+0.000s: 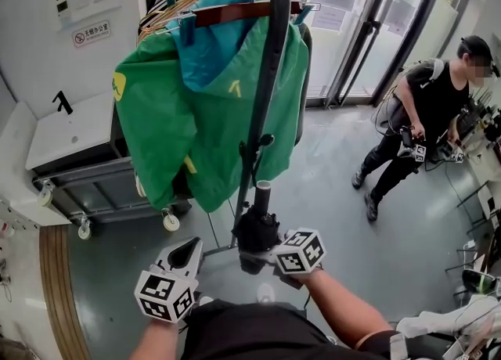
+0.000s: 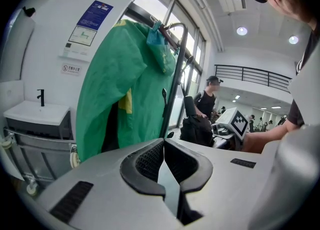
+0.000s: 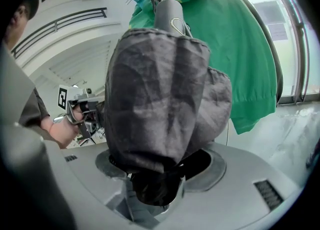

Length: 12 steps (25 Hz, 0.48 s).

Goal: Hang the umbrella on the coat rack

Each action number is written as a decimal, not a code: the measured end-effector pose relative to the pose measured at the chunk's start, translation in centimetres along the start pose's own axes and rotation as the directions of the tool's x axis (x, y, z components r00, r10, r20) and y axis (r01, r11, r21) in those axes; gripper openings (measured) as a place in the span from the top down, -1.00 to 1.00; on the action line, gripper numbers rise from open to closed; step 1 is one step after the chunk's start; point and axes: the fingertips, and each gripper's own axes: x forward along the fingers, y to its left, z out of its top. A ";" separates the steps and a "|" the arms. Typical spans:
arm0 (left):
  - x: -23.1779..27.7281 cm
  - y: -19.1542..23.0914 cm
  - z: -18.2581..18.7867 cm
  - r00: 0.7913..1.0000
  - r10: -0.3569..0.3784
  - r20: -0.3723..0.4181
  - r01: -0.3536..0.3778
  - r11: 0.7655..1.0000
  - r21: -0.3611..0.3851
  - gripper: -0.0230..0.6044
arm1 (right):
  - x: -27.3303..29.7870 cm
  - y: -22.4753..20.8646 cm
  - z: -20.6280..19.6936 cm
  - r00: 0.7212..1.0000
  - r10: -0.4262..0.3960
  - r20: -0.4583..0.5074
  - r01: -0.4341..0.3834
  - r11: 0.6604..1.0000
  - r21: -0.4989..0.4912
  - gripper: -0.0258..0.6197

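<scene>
A folded black umbrella [image 1: 257,229] stands upright with its grey handle end [image 1: 262,189] on top, close in front of the coat rack's black pole [image 1: 264,77]. My right gripper [image 1: 255,258] is shut on the umbrella's lower end. In the right gripper view the dark fabric of the umbrella [image 3: 160,94] fills the middle and hides the jaws of the right gripper [image 3: 155,184]. My left gripper [image 1: 185,255] hangs to the left of the umbrella, shut and empty. In the left gripper view the left gripper [image 2: 163,146] has its jaws touching, and the umbrella [image 2: 196,129] shows beyond them.
A green jacket [image 1: 196,108] hangs on the rack among wooden hangers [image 1: 235,11]. A white sink cabinet [image 1: 70,135] on wheels stands at the left. A person in black [image 1: 415,116] stands at the right by glass doors [image 1: 368,22].
</scene>
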 end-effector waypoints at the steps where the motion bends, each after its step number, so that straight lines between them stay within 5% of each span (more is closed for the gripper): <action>1: -0.1 0.3 0.1 1.000 0.008 0.003 -0.008 1.000 -0.004 0.88 | -0.1 -0.1 -0.2 1.000 -0.017 -0.011 0.017 1.000 -0.023 0.10; 7: -0.6 1.2 0.9 0.999 0.031 0.017 -0.031 1.000 -0.002 0.88 | 0.0 -0.8 -1.6 0.988 -0.136 -0.068 0.121 0.975 -0.187 0.10; 12: -0.7 1.3 0.8 0.999 0.036 0.011 -0.036 0.999 -0.004 0.88 | 0.2 -2.3 -2.1 0.985 -0.172 -0.029 0.169 0.980 -0.105 0.10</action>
